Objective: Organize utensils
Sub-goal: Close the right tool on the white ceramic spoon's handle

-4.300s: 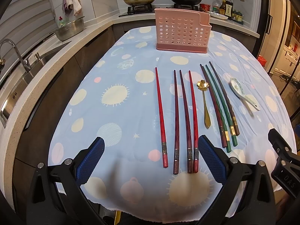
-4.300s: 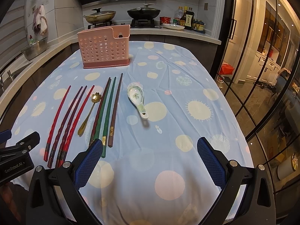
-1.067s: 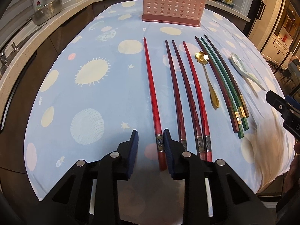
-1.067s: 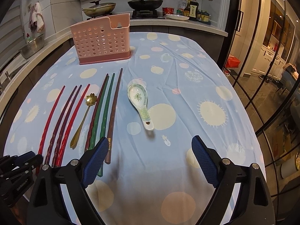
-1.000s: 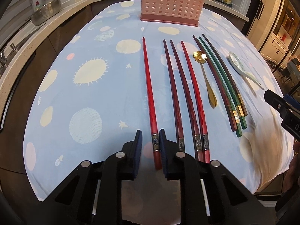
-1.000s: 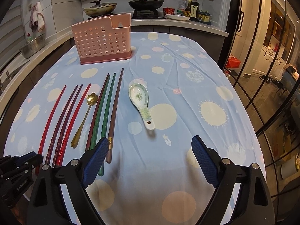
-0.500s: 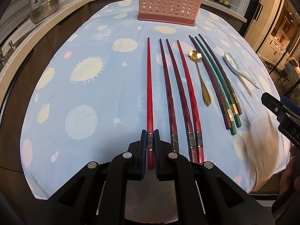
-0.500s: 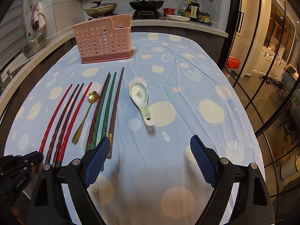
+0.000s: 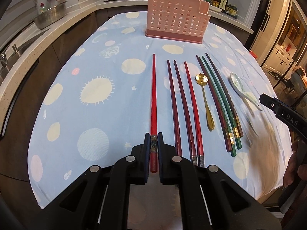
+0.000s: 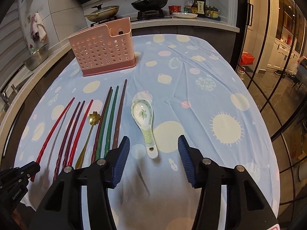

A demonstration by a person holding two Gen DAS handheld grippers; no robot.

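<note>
Utensils lie in a row on the blue spotted tablecloth (image 9: 80,61), handles toward you, in front of the pink perforated utensil holder (image 9: 175,24) standing at the far end of the table. Your left gripper (image 9: 153,141) is clenched on the handle end of the bright red chopstick (image 9: 153,99), the pads pressing on its metal band; its tip points toward the holder, and it sits apart from the rest of the row. Just beside it lie three more red chopsticks (image 9: 184,105) — two dark, one bright — then the gold flower spoon (image 9: 206,103), then a close bundle of maroon, green and brown chopsticks (image 9: 220,103).

Your right gripper (image 10: 153,153) has just been closing, yet its jaws are still released: the handle end of the ceramic soup spoon (image 10: 144,118) lies between the pads, touched by neither. The spoon's bowl faces up, pointing away from you. The left blue pad (image 10: 120,159) stands just beside the brown chopstick's handle.
</note>
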